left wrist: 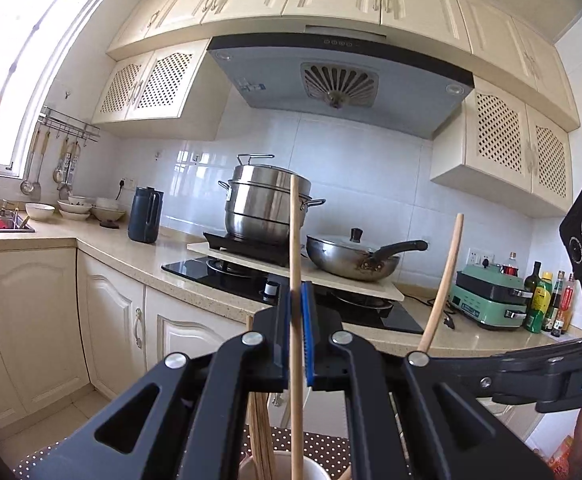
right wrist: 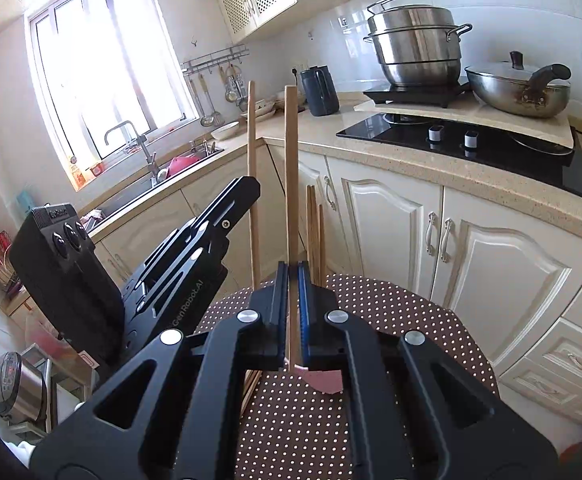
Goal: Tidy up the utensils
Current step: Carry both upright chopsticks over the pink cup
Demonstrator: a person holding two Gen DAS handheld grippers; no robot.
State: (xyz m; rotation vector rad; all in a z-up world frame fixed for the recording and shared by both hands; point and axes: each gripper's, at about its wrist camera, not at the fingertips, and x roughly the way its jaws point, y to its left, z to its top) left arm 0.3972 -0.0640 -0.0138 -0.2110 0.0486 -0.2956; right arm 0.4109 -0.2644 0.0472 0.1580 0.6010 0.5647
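Observation:
My left gripper (left wrist: pixel 298 320) is shut on an upright wooden utensil handle (left wrist: pixel 295 240) whose lower end goes down into a white cup (left wrist: pixel 311 470) on the dotted table. Brown chopsticks (left wrist: pixel 259 432) stand in that cup. A second wooden handle (left wrist: pixel 443 276) rises at the right, next to the right gripper's body. My right gripper (right wrist: pixel 293 312) is shut on a wooden handle (right wrist: pixel 290 168) with a pink head (right wrist: pixel 325 380) below the jaws. The other wooden handle (right wrist: pixel 253 184) stands beside the left gripper's body (right wrist: pixel 195 264). Chopsticks (right wrist: pixel 315 236) stand just behind.
A brown polka-dot table (right wrist: pixel 411 320) lies below both grippers. Behind it runs a counter with a black hob (right wrist: pixel 471 148), a steel steamer pot (left wrist: pixel 263 204), a wok (left wrist: pixel 351 256) and a dark kettle (left wrist: pixel 143 220). A sink (right wrist: pixel 159 176) is at the left, cabinets below.

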